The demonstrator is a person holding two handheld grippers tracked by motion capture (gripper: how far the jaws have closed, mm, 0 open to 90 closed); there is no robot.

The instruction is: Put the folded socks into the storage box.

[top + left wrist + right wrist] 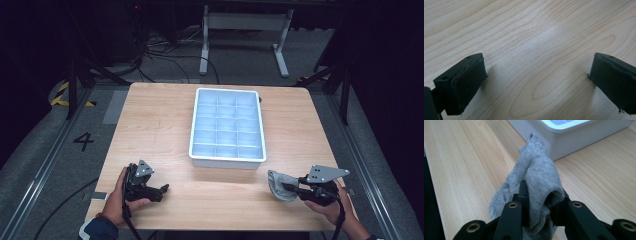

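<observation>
A person seated at a light wooden table (165,120) holds a black two-jaw gripper in each hand, seen from above with a white plastic tray divided into small square compartments (259,131) standing at the table's middle. The right gripper (289,187), near the table's front right corner, pinches a soft grey knitted sock (278,186), which hangs bunched from its jaws just in front of the tray's near right corner and apart from it. The left gripper (163,189) sits low over the front left part of the table, well apart from the tray.

The right gripper view brings the grip close: the sock (534,182) is clamped between the two black jaws, its ribbed fabric folded and standing up past them, with the tray's white outer wall (574,141) close behind. The weave and the fold cannot be made out from above.

The left gripper view settles what the high view leaves unclear: the left gripper (536,82) has its jaws spread wide, with bare wood grain (536,45) between the padded fingertips (469,85) and their shadows falling on the boards.
</observation>
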